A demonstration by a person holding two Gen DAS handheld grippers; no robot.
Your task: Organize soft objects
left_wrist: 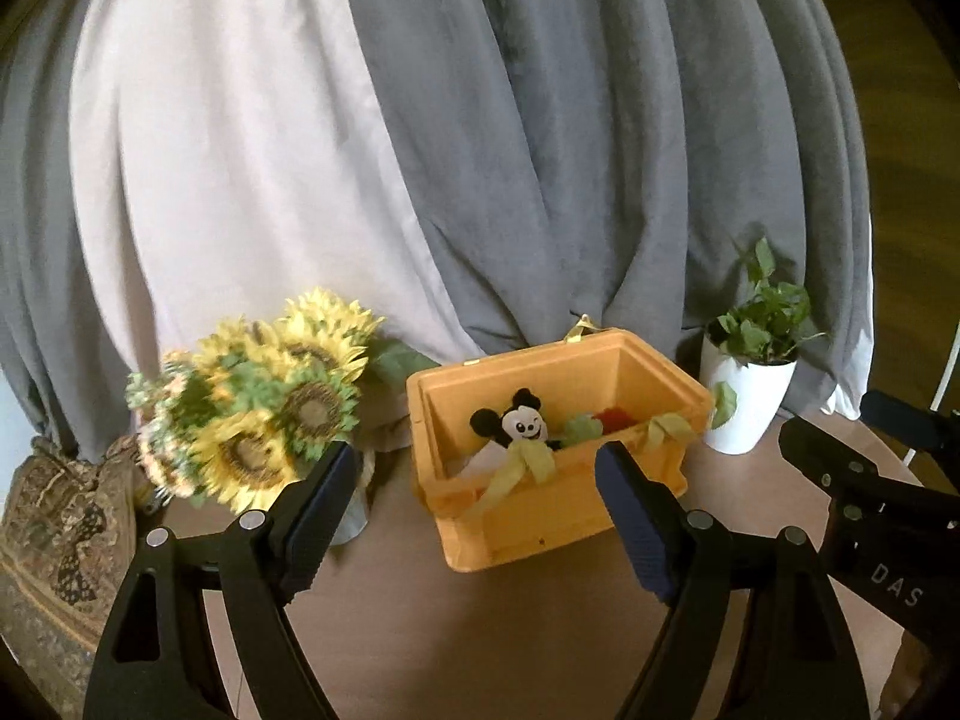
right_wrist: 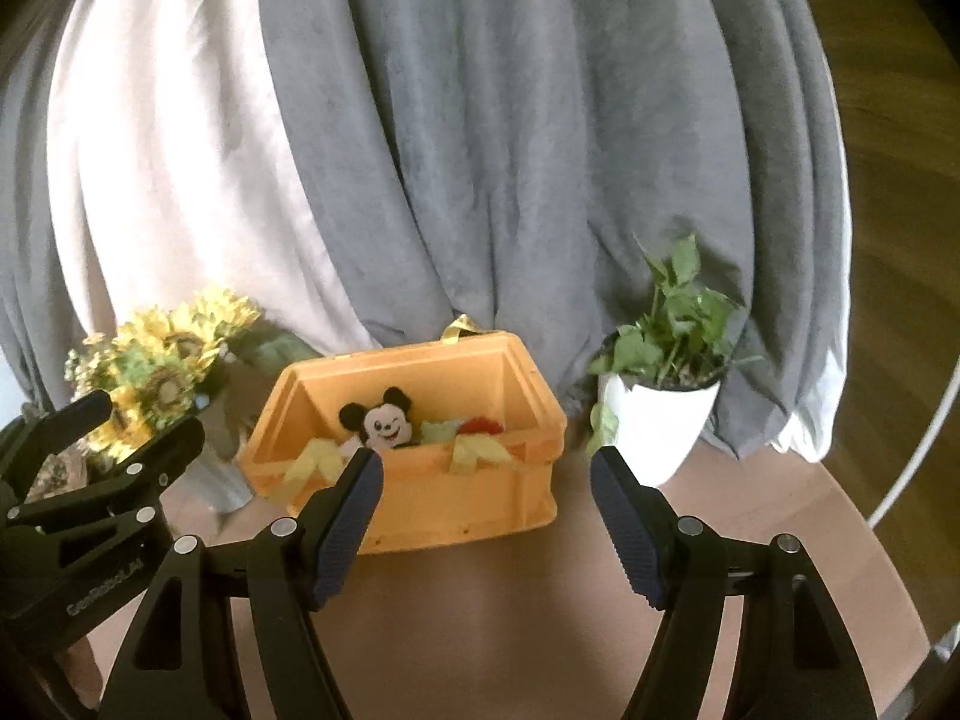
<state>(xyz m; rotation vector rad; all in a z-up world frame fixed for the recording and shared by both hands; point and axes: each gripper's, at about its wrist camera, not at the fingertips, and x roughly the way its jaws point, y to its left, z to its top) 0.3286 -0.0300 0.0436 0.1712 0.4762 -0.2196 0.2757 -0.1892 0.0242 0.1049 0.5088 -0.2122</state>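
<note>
An orange plastic crate (left_wrist: 540, 516) stands on the round brown table (left_wrist: 390, 630). In it sit a black-and-white mouse plush (left_wrist: 519, 420), a green soft thing (left_wrist: 581, 429) and a red soft thing (left_wrist: 615, 417). Yellow-green ribbons (left_wrist: 522, 468) hang over its front wall. My left gripper (left_wrist: 474, 486) is open and empty, just in front of the crate. In the right wrist view the crate (right_wrist: 456, 504) and the plush (right_wrist: 384, 420) show ahead. My right gripper (right_wrist: 486, 480) is open and empty, near the crate's front right.
A sunflower bunch (left_wrist: 270, 396) stands left of the crate, a potted green plant in a white pot (left_wrist: 747, 396) to its right. Grey and white curtains (left_wrist: 480, 150) hang behind. A patterned cushion (left_wrist: 54, 540) lies at the far left.
</note>
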